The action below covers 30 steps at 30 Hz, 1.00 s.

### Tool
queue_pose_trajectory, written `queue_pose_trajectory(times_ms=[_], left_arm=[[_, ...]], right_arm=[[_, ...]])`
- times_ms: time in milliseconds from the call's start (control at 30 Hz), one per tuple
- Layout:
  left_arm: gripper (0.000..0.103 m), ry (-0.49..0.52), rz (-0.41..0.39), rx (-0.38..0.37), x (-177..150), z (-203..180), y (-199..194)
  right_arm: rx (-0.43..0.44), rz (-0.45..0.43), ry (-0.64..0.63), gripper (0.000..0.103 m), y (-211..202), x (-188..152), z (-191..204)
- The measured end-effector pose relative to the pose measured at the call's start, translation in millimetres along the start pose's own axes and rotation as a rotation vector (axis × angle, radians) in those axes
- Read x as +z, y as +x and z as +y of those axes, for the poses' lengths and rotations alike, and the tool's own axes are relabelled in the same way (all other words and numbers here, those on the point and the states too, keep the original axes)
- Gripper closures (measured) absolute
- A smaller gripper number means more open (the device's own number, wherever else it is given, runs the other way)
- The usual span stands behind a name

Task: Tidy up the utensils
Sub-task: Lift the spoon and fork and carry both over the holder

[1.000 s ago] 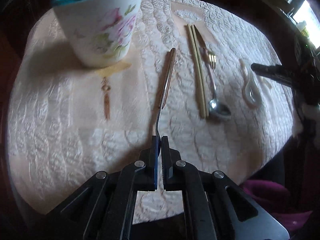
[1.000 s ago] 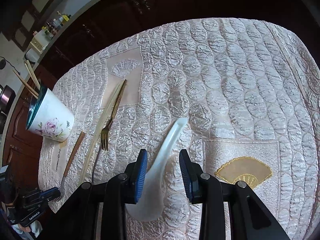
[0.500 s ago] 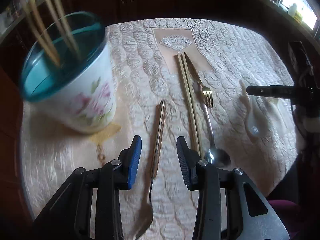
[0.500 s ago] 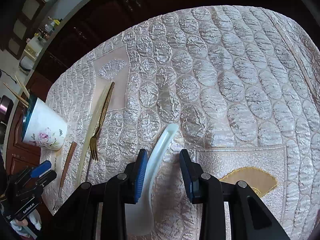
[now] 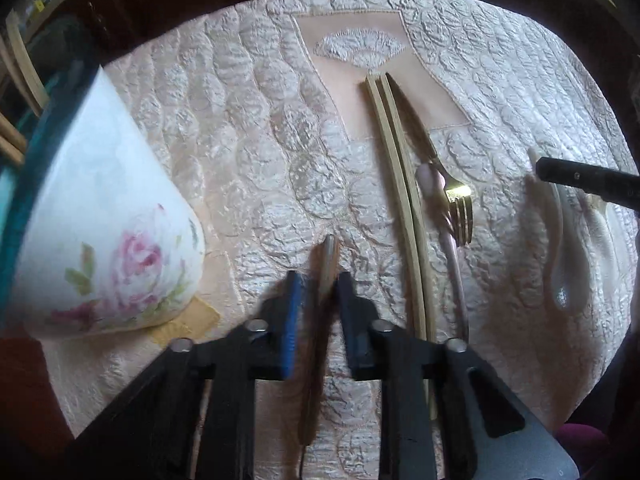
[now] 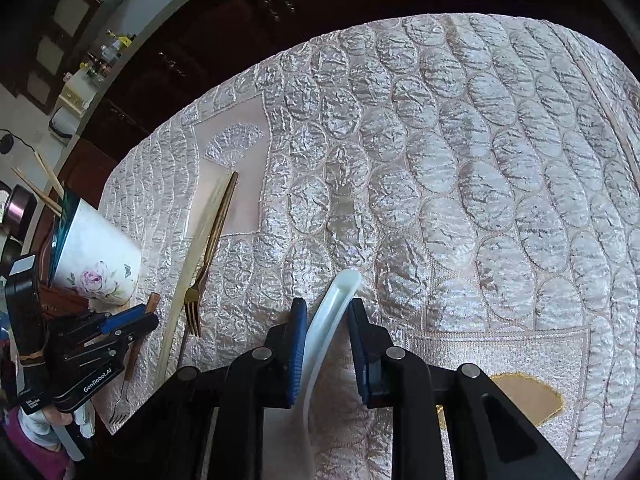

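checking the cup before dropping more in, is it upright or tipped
Upright: the floral cup stands on its base on the tablecloth, chopsticks sticking out of its top.

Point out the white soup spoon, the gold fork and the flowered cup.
White soup spoon (image 6: 334, 316): right wrist view, on its handle.
Gold fork (image 6: 193, 308): right wrist view, on its tines.
Flowered cup (image 5: 120, 216): left wrist view, on its white side wall.

White spoon (image 6: 334, 312) between closing right gripper (image 6: 327, 318)
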State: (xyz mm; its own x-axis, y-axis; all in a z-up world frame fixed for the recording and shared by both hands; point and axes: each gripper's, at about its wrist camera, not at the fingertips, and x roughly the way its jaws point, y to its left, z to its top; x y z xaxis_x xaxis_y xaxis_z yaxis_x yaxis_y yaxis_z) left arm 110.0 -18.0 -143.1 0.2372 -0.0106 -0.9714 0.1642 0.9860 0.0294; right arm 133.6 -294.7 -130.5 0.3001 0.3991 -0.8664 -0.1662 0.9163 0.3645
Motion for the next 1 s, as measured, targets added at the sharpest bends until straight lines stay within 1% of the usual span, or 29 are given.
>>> queue_pose_trajectory(times_ms=[67,167,433,533,700,867,1000], left_arm=[[0.093,-0.024,-0.009,-0.021,-1,5,-4],[0.093,-0.031,-0.055,-0.042,-4,15,-21],[0.093,-0.133,-0.193,-0.15,-30,56,-95],[0.093,-0.16,-0.235,-0.155,-41,61,-118],[0.094,-0.203,-0.292,-0.161,-64,74,-146],[0.094,-0.243,-0.34,-0.175,-83,85,-171],[0.094,-0.258,-0.386,-0.182,-91,94,-197]], right_arm=[[0.005,-0.014,-0.015,0.085,-8,-1,3],[0.017,-0.037,-0.03,0.087,-24,-1,6],[0.045,-0.119,-0.09,0.091,-71,-1,33],[0.057,-0.139,-0.123,0.091,-84,-3,43],[0.071,-0.174,-0.175,0.091,-101,-8,65],[0.088,-0.202,-0.221,0.091,-111,-1,89],[0.118,-0.222,-0.254,0.091,-116,7,110]])
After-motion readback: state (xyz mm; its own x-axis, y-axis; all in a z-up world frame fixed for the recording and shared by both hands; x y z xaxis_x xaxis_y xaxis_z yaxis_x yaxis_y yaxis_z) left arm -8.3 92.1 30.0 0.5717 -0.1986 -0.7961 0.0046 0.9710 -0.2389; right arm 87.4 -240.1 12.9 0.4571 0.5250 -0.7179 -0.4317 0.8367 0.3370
